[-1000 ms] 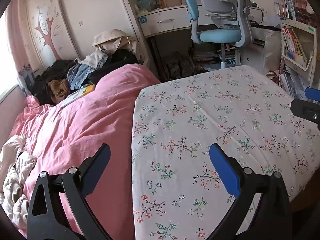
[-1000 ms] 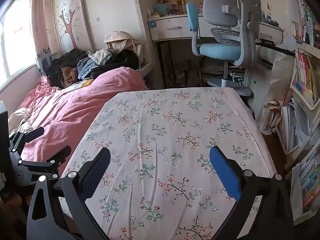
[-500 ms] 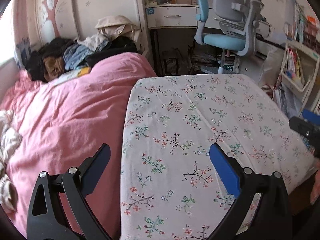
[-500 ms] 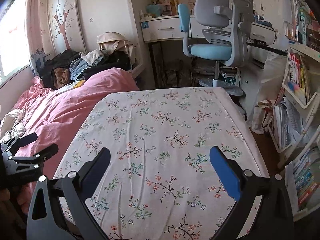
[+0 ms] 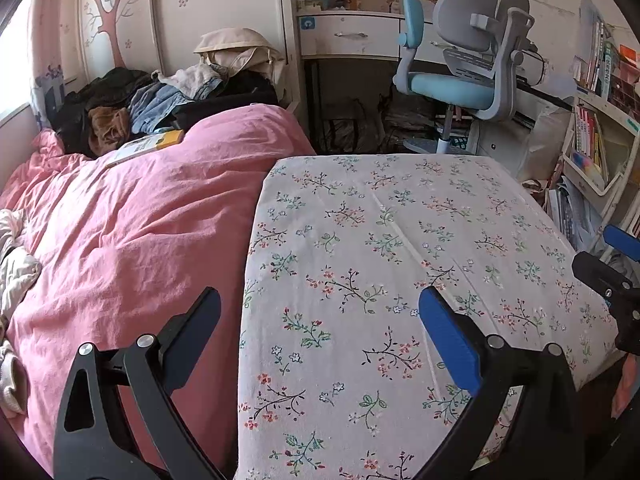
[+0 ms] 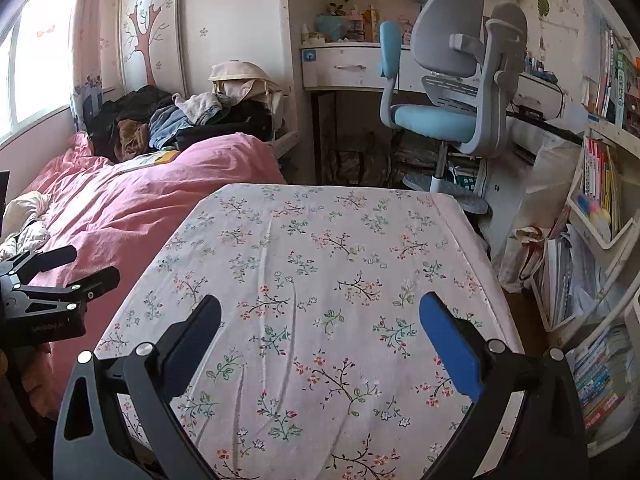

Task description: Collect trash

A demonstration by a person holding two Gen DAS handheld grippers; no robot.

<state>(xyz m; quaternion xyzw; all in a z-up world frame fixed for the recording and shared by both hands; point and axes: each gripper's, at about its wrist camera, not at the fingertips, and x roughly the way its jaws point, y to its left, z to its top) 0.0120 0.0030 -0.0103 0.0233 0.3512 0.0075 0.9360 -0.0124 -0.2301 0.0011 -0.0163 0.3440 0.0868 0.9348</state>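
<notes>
A table under a white floral cloth (image 5: pixel 360 240) fills the middle of both views, and I see no loose item on it. My left gripper (image 5: pixel 320 308) hovers open over the table's near left corner, beside the pink duvet (image 5: pixel 140 232). It holds nothing. My right gripper (image 6: pixel 320 312) hovers open above the near edge of the floral cloth (image 6: pixel 320 260), also holding nothing. Each gripper shows in the other's view: the right gripper (image 5: pixel 608 268) at the right edge, the left gripper (image 6: pixel 60 276) at the left edge.
A bed with the pink duvet, a clothes pile (image 5: pixel 160 96) and a yellow book (image 5: pixel 148 144) lies to the left. Behind the table are a blue-grey desk chair (image 6: pixel 448 120) and a white desk (image 6: pixel 348 68). Book racks (image 6: pixel 596 208) crowd the right side.
The left wrist view has levelled out and swung toward the table. The right wrist view has shifted slightly. Both grippers stayed open with nothing in them.
</notes>
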